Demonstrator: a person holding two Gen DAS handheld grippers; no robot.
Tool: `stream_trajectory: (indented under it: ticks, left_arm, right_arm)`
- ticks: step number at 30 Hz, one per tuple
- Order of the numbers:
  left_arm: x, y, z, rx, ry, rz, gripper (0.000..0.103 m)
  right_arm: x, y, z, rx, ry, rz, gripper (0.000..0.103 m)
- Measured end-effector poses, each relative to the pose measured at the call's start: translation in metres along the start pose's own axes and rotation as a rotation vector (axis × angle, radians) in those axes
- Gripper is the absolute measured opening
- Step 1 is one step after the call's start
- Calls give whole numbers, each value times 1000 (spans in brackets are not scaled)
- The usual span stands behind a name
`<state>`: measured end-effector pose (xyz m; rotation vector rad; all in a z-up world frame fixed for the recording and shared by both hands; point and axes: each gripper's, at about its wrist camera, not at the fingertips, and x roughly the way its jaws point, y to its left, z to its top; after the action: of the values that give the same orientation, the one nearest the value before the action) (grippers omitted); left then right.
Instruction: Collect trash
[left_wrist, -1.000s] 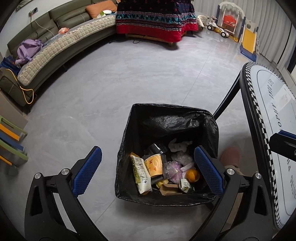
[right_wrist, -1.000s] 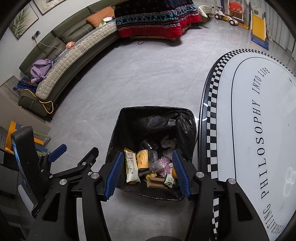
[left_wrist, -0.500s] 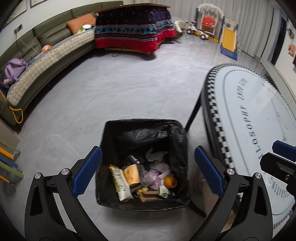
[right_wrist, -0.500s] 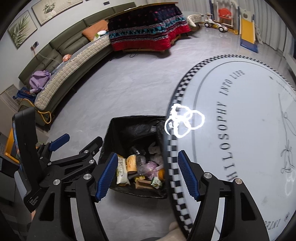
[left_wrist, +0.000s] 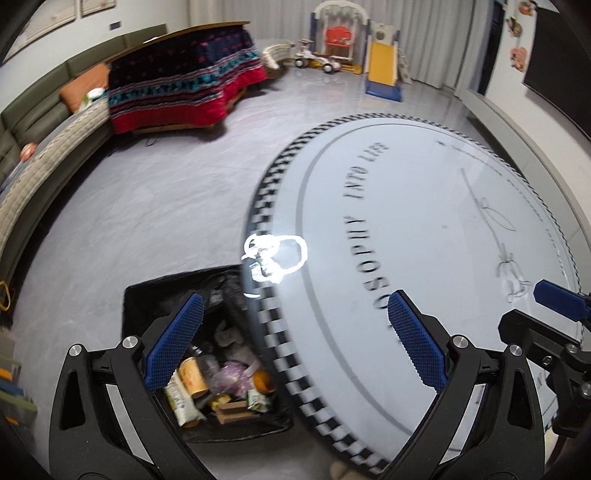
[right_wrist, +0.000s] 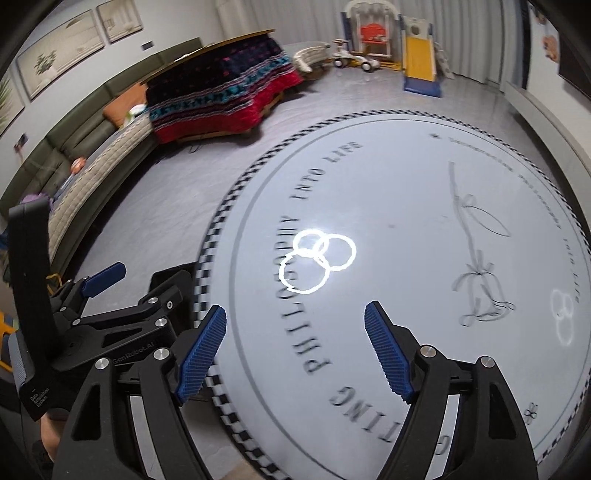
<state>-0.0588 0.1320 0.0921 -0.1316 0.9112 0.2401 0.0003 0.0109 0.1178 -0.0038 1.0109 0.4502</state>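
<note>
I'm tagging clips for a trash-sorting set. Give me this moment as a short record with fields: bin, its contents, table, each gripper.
bin: trash bin with a black liner, on the floor beside the round table
contents: snack packet, paper cup, orange, other wrappers
table: white top with a checkered rim, lamp glare, no trash visible
left gripper: open, empty, over the table edge and bin
right gripper: jaws just been opening, nothing between them, over the table

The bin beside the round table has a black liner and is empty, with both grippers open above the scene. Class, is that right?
Not quite. The bin is not empty: the left wrist view shows cups, packets and wrappers piled inside. The rest holds: it has a black liner, stands beside the round table, and the left gripper and right gripper are both open.
</note>
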Motion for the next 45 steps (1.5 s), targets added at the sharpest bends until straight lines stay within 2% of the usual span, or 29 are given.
stream_trajectory:
  ticks: [6, 11, 20, 26, 35, 45]
  left_arm:
    - [11, -63, 7, 84, -8, -76, 97]
    - [26, -111, 4, 152, -6, -111, 97]
    - [63, -163, -11, 214, 12, -136, 97]
    - [82, -181, -15, 224, 15, -153, 97]
    - [102, -189, -19, 217, 24, -139, 97]
    - [111, -195, -22, 221, 38, -122, 97]
  right_arm:
    - [-7, -61, -8, 89, -29, -64, 81]
    - [-4, -108, -21, 161, -37, -114, 81]
    - [13, -170, -49, 217, -52, -233, 81]
    - [31, -197, -55, 231, -54, -294, 81]
    - [53, -214, -54, 243, -57, -320, 81]
    - [62, -221, -53, 220, -90, -369, 99]
